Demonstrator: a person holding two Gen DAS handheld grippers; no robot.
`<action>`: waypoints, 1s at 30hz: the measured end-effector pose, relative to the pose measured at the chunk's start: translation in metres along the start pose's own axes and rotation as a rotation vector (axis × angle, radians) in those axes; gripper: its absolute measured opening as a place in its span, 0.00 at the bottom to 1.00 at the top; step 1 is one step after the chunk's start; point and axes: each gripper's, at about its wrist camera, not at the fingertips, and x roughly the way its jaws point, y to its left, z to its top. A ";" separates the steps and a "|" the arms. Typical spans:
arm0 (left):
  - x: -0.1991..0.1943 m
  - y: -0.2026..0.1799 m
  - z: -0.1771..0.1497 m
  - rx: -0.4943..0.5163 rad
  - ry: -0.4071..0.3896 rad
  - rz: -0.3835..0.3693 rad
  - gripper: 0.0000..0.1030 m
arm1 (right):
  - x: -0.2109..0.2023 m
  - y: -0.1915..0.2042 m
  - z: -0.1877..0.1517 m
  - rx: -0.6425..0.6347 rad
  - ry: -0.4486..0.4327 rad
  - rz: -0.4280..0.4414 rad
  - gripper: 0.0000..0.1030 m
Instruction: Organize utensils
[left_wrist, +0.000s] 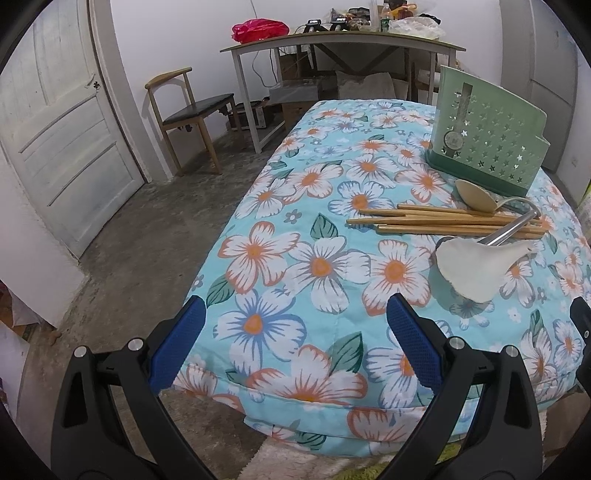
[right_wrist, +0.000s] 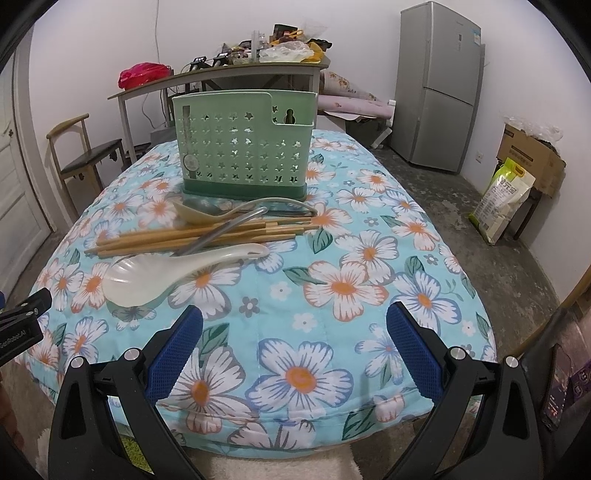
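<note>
A green perforated utensil holder (right_wrist: 245, 147) stands upright on the floral cloth; it also shows in the left wrist view (left_wrist: 484, 136). In front of it lies a pile: several wooden chopsticks (right_wrist: 192, 236) (left_wrist: 443, 221), a beige spoon (right_wrist: 199, 212) (left_wrist: 476, 195), a metal spoon handle (right_wrist: 229, 229) (left_wrist: 509, 230) and a white ladle-like spoon (right_wrist: 162, 273) (left_wrist: 476, 264) nearest me. My left gripper (left_wrist: 295, 332) is open and empty, left of the pile near the table's front edge. My right gripper (right_wrist: 295, 332) is open and empty, in front of the pile.
The floral-covered table (right_wrist: 332, 295) drops off at its front edge. A chair (left_wrist: 188, 110) and a cluttered desk (left_wrist: 332, 40) stand behind. A fridge (right_wrist: 439, 85) and a box with a bag (right_wrist: 506, 199) are at the right. A door (left_wrist: 55, 122) is at the left.
</note>
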 end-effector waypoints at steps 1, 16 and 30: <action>0.000 0.000 0.000 0.001 0.001 0.001 0.92 | 0.000 0.000 0.000 0.001 0.000 0.000 0.94; 0.004 -0.001 -0.002 0.011 0.009 0.016 0.92 | 0.006 0.000 -0.002 -0.004 0.018 0.013 0.94; 0.022 -0.012 -0.005 0.052 0.068 0.033 0.92 | 0.031 0.014 -0.009 -0.070 0.107 0.042 0.94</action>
